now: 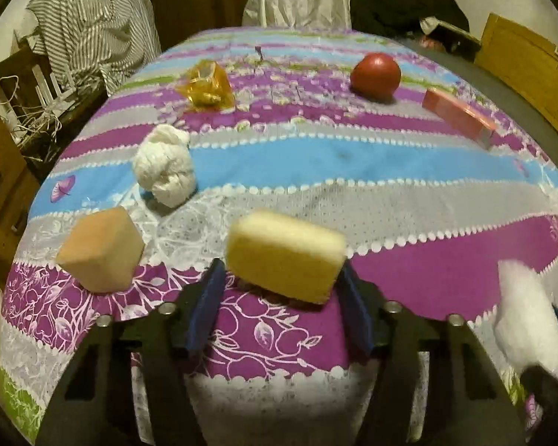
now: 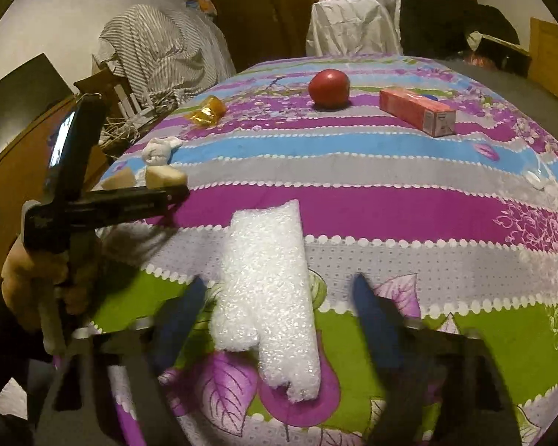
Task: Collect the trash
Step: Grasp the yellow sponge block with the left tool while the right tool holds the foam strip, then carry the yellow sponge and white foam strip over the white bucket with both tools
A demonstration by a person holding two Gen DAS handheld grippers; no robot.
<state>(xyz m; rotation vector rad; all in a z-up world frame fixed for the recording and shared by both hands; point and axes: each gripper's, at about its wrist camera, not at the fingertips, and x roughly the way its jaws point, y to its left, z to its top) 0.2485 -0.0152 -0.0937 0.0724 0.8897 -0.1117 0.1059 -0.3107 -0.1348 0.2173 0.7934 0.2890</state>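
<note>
Trash lay spread over the table [image 1: 390, 171]. Two pieces were in hand: a sponge [image 1: 284, 256] near the front edge, and a foam strip [image 2: 268, 290] just right of it, also at the front.

L gripper [image 1: 281, 265] had its fingers closed in on the sponge's two ends, pads touching both sides, so it read as a pinch. It looked barely off the cloth, if at all. R gripper [image 2: 279, 280] straddled the foam w/ fingers spread. There was a clear gap on the right side and a thin one on the left, so no grip yet.

Step, as I judged it: the pick phase, both hands at once. Next, R needed to close on the foam, which is soft and crushes easily, so the squeeze would be light. Then both had to lift and carry to a bin. No bin was in view, so I couldn't tell which way.

A cube [image 1: 100, 251] sat close left of the sponge, near the table's left edge, and a wad [image 1: 165, 167] lay just behind it. A wrapper [image 1: 206, 87], ball [image 1: 375, 74] and box [image 1: 459, 115] were far back, well apart. The mid-table was open, w/ room to lift straight up. The 2 grippers were near each other, so I judged a bump possible if they swung inward.
</note>
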